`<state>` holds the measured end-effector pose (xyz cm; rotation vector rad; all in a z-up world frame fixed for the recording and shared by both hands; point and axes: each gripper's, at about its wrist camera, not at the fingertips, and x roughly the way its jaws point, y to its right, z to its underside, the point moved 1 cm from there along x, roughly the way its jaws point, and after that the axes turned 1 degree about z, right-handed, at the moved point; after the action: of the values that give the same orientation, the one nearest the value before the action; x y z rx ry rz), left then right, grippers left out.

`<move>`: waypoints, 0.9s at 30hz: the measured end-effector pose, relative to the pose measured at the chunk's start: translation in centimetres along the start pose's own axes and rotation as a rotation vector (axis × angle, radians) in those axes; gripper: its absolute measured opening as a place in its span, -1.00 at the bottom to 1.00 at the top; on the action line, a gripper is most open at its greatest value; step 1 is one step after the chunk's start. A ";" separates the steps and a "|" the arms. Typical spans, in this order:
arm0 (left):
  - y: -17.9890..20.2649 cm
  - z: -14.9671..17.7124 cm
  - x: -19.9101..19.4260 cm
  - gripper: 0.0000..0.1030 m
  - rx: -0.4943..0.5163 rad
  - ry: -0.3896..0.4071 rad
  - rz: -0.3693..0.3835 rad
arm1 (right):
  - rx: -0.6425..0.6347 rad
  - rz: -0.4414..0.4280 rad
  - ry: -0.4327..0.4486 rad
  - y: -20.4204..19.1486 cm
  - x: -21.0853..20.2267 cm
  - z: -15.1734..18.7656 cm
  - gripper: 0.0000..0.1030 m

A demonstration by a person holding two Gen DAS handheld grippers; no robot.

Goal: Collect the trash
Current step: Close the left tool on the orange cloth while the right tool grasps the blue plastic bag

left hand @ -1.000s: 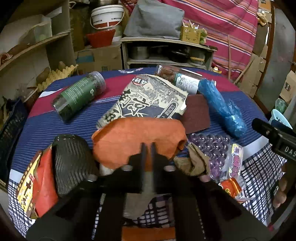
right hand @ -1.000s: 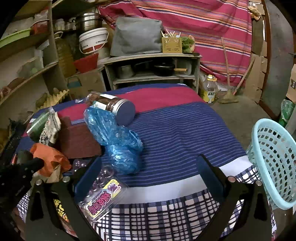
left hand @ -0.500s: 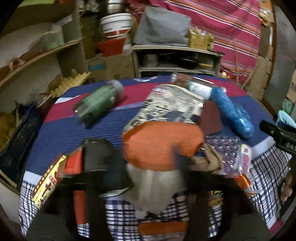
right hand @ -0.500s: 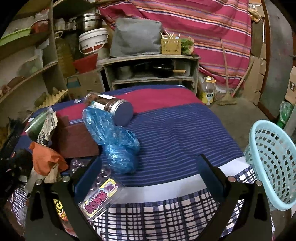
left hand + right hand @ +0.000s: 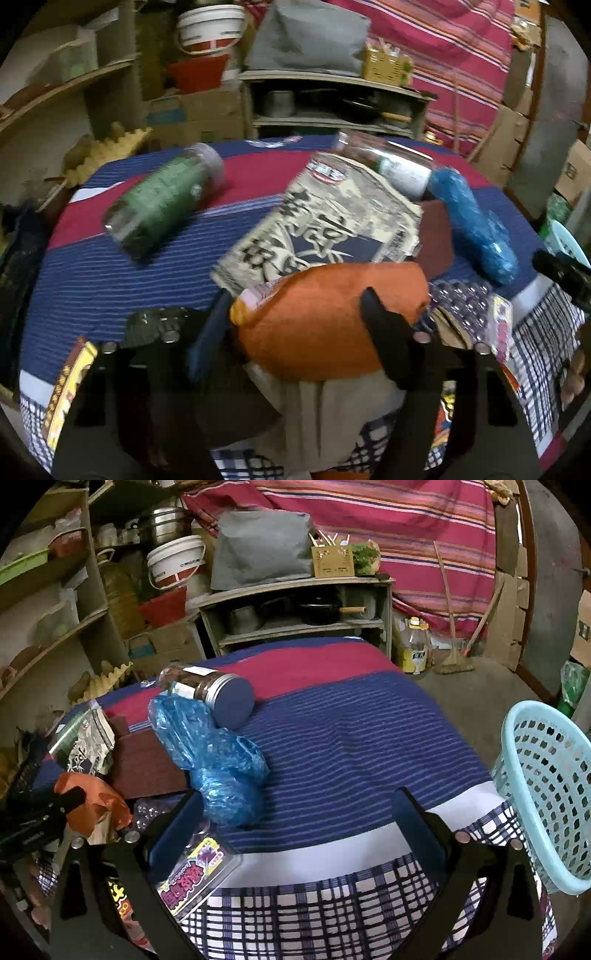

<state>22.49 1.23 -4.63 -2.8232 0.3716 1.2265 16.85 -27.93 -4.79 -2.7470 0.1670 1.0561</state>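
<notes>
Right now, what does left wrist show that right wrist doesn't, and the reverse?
Left wrist only: the green-labelled jar lying whole on the cloth, and the printed paper bag's full face. The left gripper has just been narrowing, jaws straddling the orange bag.

Right wrist only: the light blue basket off the table's edge, the oil bottle on the floor, and the right gripper open over bare cloth.

Both: orange bag, blue plastic bag, metal-lidded jar.
</notes>
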 end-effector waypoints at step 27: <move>1.2 0.0 -10.3 -0.81 -0.080 0.286 -0.084 | -0.130 0.002 0.025 -3.1 -0.1 0.6 0.93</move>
<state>15.45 2.17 2.86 -3.0532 0.2150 0.8416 16.92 -24.78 -4.79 -2.8764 0.1083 1.0697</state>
